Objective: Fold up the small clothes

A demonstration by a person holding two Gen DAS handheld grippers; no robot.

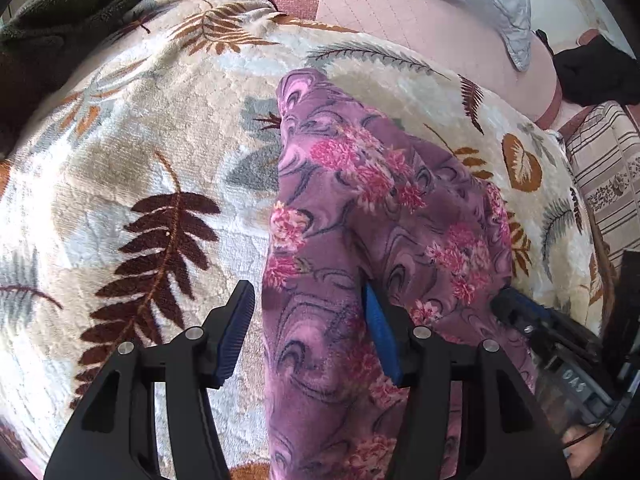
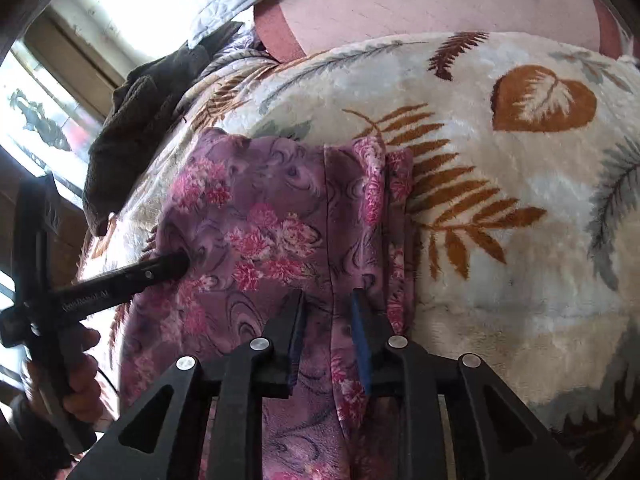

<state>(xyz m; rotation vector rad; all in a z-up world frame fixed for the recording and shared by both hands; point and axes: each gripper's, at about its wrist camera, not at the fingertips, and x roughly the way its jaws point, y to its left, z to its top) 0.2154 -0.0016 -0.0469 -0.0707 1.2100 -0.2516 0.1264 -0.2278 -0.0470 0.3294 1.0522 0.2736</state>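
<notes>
The purple floral garment (image 1: 360, 216) lies on the leaf-print blanket (image 1: 132, 152), running from 6 o'clock up to about 12 in the left wrist view.

The left gripper (image 1: 312, 320) is open: its left pad stands clear over the blanket, and the right pad is tucked under a fold of the garment.

The right gripper (image 2: 328, 320) stands a little apart over the garment, its pads not pressing any cloth.

A dark fleece (image 2: 132, 136) lies at 10 o'clock in the right wrist view.

No containers are in view.
</notes>
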